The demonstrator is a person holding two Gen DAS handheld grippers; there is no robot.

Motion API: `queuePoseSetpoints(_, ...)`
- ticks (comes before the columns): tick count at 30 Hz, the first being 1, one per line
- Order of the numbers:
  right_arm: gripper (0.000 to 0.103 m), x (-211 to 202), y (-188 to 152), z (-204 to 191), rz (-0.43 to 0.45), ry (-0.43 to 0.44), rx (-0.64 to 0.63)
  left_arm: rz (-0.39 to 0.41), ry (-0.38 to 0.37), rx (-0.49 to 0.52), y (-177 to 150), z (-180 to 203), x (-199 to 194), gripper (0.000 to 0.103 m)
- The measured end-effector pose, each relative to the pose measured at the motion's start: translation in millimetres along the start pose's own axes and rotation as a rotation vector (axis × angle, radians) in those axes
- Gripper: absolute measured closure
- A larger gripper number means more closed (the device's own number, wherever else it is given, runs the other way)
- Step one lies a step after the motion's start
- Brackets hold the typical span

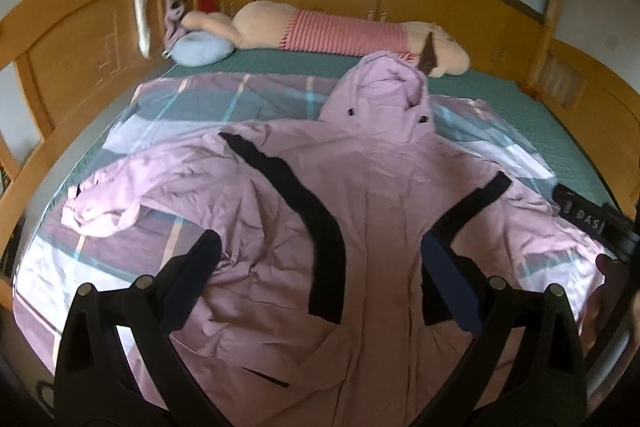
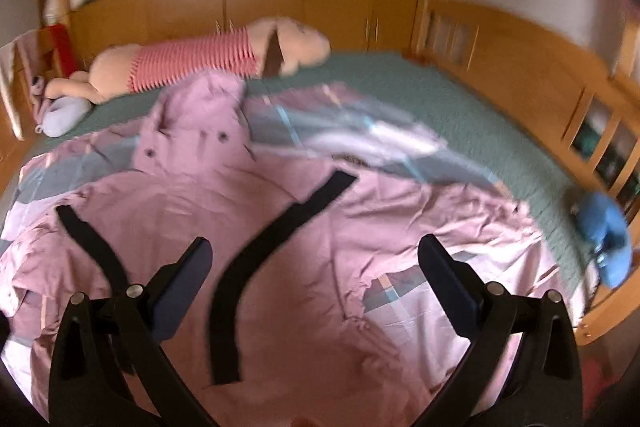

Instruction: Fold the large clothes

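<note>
Two grippers hover spread wide above a pink jacket (image 1: 372, 187) on the bed (image 1: 500, 95).
Left gripper (image 1: 320, 267) and right gripper (image 2: 316, 263) grasp nothing; the jacket lies flat beneath both, hood beyond their fingertips, near the plush toy (image 1: 340, 31).

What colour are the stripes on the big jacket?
Black stripes on a pink jacket; the left wrist view shows it best.

Your right wrist view is motion-blurred, worst at the right where the blue object (image 2: 606, 241) is unreadable. The pink jacket's (image 1: 360, 211) hem runs off the bottom edge, partly behind your left tool (image 1: 320, 259).
</note>
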State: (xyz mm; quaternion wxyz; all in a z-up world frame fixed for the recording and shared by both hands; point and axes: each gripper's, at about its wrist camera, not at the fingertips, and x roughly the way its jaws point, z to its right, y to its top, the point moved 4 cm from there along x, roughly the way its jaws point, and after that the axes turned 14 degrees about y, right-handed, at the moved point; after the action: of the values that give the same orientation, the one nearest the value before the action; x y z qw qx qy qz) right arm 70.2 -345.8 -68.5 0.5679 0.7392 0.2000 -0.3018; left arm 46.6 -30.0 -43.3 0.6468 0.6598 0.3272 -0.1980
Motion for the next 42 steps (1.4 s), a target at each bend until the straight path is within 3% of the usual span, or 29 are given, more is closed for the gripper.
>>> queuePoseSetpoints(2, 0.006, 10, 7, 40, 0.064, -0.013, 0.06, -0.021, -0.016, -0.039, 0, -1, 14, 0.002)
queuePoseSetpoints(4, 0.006, 21, 9, 95, 0.125, -0.117, 0.126, -0.039, -0.051, -0.081, 1, -4, 23, 0.002)
queuePoseSetpoints(6, 0.006, 45, 7, 143, 0.029, -0.176, 0.223, -0.089, -0.085, -0.083, -1, -3, 32, 0.002)
queuePoseSetpoints(8, 0.006, 66, -6, 194, -0.062, -0.148, 0.395, -0.157, -0.089, -0.058, -4, 1, 45, 0.002)
queuePoseSetpoints(11, 0.006, 85, -28, 249, -0.072, -0.034, 0.656, -0.201, -0.029, -0.042, -9, 5, 57, 0.002)
queuePoseSetpoints(14, 0.006, 109, -43, 274, -0.135, -0.007, 0.757, -0.214, -0.042, 0.001, -12, 18, 62, 0.002)
queuePoseSetpoints(18, 0.006, 139, -49, 281, -0.217, -0.014, 0.748, -0.187, -0.036, 0.069, -15, 35, 59, 0.002)
queuePoseSetpoints(20, 0.006, 146, -48, 286, -0.201, -0.007, 0.758, -0.17, -0.031, 0.091, -17, 40, 57, 0.002)
queuePoseSetpoints(21, 0.011, 145, -49, 286, -0.184, -0.012, 0.768, -0.167, -0.034, 0.092, -18, 41, 56, 0.002)
queuePoseSetpoints(23, 0.035, 138, -50, 295, -0.159, -0.044, 0.781, -0.171, -0.052, 0.086, -18, 42, 57, 0.002)
queuePoseSetpoints(24, 0.057, 134, -50, 299, -0.149, -0.059, 0.783, -0.174, -0.06, 0.083, -18, 42, 57, 0.002)
queuePoseSetpoints(25, 0.072, 132, -50, 303, -0.135, -0.046, 0.791, -0.178, -0.066, 0.077, -18, 42, 58, 0.002)
queuePoseSetpoints(26, 0.087, 131, -48, 304, -0.098, 0.027, 0.813, -0.179, -0.066, 0.073, -19, 41, 59, 0.002)
queuePoseSetpoints(28, 0.1, 125, -47, 309, -0.069, 0.018, 0.84, -0.184, -0.066, 0.066, -19, 39, 61, 0.002)
queuePoseSetpoints(32, 0.103, 109, -31, 305, 0.016, -0.002, 0.793, -0.194, -0.044, 0.059, -20, 33, 65, 0.002)
queuePoseSetpoints(36, 0.103, 74, 4, 282, 0.174, -0.046, 0.627, -0.224, -0.008, 0.044, -20, 22, 74, 0.002)
queuePoseSetpoints(39, 0.103, 45, 21, 259, 0.275, 0.034, 0.541, -0.25, -0.009, 0.031, -23, 19, 79, 0.002)
queuePoseSetpoints(42, 0.103, 30, 34, 227, 0.274, 0.138, 0.445, -0.264, 0.004, 0.033, -26, 20, 83, 0.002)
